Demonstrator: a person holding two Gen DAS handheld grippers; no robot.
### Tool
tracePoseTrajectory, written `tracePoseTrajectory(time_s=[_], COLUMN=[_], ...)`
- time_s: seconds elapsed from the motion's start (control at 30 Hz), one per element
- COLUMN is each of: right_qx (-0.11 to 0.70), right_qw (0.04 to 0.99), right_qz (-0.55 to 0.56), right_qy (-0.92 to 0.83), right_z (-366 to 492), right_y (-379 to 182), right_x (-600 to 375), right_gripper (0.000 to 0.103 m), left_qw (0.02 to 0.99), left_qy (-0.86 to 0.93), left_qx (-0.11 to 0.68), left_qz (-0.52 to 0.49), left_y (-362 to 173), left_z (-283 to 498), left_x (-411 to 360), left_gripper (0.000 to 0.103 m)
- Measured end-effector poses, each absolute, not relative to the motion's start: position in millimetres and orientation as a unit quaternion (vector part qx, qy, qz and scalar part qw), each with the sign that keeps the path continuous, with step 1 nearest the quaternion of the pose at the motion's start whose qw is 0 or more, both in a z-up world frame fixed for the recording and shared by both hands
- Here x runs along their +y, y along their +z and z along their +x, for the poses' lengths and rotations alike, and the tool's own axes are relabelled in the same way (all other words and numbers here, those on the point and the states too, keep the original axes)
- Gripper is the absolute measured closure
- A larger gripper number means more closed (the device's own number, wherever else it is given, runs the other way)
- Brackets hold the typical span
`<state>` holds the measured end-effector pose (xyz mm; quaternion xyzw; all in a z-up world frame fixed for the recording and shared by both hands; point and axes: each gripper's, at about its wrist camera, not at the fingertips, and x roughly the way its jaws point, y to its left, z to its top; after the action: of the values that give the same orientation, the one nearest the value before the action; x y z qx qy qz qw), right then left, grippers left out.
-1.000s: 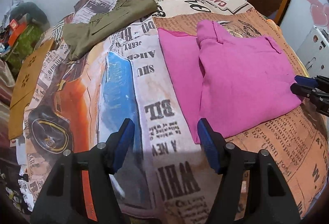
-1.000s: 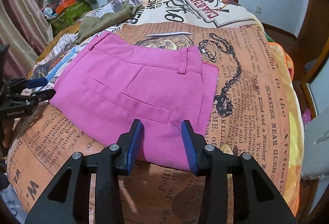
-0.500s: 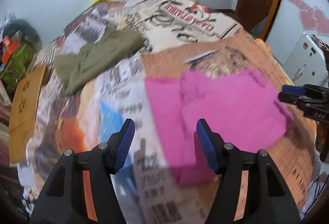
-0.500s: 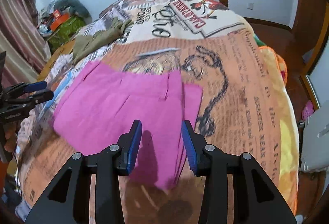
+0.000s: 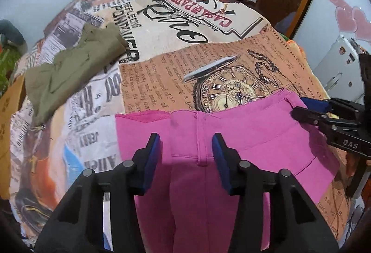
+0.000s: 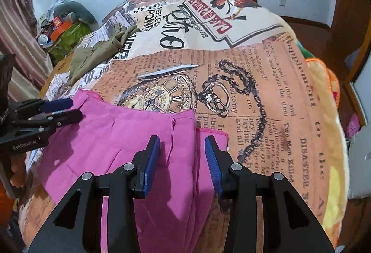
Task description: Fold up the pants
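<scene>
Pink pants [image 5: 243, 137] lie folded at the bed's [image 5: 162, 72] near edge; left gripper [image 5: 186, 158] is closing, right gripper [image 6: 182, 160] narrow, neither gripping, so pinch all layers squarely.

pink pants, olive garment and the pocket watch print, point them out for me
pink pants [image 5: 255, 134]: left wrist view, on the waistband.
olive garment [image 5: 69, 72]: left wrist view, on the middle of the crumpled cloth.
pocket watch print [image 6: 157, 95]: right wrist view, on the watch's dial on the bedspread.
</scene>
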<state>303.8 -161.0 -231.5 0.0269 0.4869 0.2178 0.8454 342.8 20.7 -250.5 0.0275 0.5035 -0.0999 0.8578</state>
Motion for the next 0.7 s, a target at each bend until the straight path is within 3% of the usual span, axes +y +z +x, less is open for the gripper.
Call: tracePoseTrajectory(time_s=[0.1, 0.27, 0.5, 0.7], right_qx=[0.486, 0.460, 0.436, 0.452], right_qw=[0.843, 0.859, 0.871, 0.863], right_qz=[0.028, -0.003, -0.036, -0.062], right_qy=[0.227, 0.225, 0.222, 0.218], right_z=[304.6, 299.3, 298.4, 304.0], right_y=[-235.1, -227.6, -222.0, -236.0], right_x=[-159.3, -153.9, -150.0, -143.5], right_gripper=[0.068, 0.082, 0.088, 0.089], left_qw=[0.858, 0.867, 0.881, 0.860], left_qy=[-0.108, -0.106, -0.101, -0.086], left_qx=[0.501, 0.485, 0.459, 0.502], left_qz=[0.023, 0.047, 0.058, 0.034], left_y=[-254.0, -248.7, -233.8, -262.0], left_z=[341.2, 336.1, 332.2, 343.9], left_x=[20.3, 12.3, 11.6, 20.8], left_gripper=[0.070, 0.081, 0.082, 0.080])
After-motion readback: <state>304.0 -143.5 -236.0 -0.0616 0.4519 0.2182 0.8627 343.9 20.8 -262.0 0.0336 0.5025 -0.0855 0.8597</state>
